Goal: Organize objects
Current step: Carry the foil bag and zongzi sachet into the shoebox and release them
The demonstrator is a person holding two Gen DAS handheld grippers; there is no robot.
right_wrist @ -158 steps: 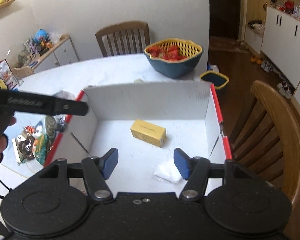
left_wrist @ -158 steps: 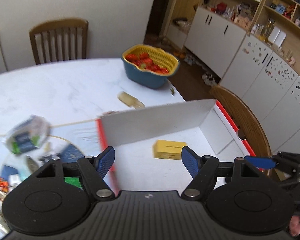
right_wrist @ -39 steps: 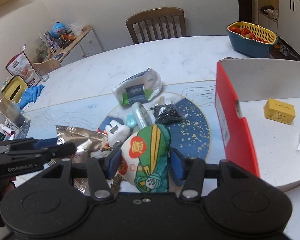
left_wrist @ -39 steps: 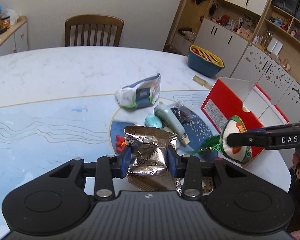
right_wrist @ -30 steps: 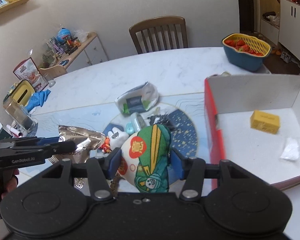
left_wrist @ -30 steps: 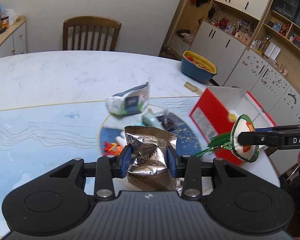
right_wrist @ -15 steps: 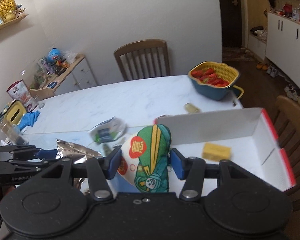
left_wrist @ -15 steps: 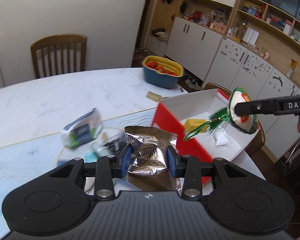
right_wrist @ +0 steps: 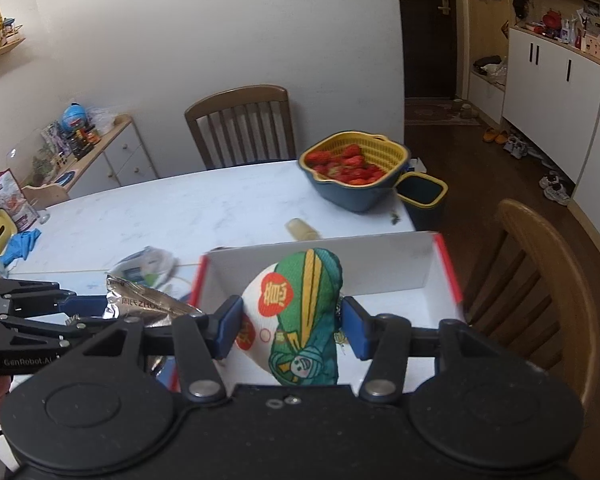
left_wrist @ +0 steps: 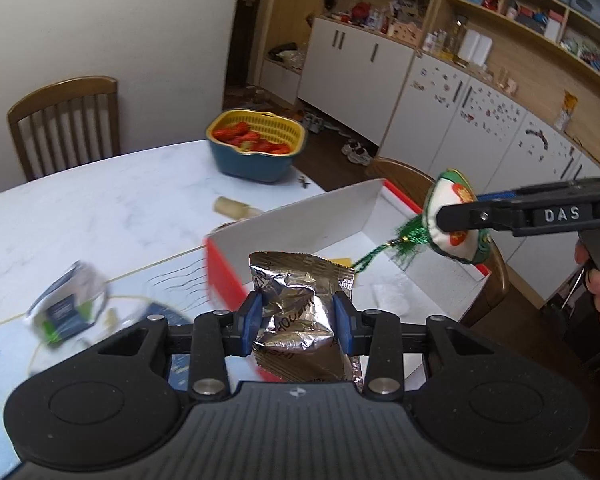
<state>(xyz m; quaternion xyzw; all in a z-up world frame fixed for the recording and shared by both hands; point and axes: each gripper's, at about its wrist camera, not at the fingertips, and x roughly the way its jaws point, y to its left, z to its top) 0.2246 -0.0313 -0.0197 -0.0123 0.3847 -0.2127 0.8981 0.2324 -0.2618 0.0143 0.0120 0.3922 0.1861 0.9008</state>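
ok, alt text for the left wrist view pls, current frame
The left gripper clamps a crinkled silver foil snack bag above the near edge of an open red-and-white box. At right, the right gripper holds a green-tasselled fabric pouch over the box; a basket of strawberries sits on the white table behind.

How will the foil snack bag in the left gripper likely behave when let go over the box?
The foil bag looks crumpled and dented between the left gripper pads, so it is probably light and soft. Its shiny film may slip. Dropped into the red box, it should settle flat, not roll.
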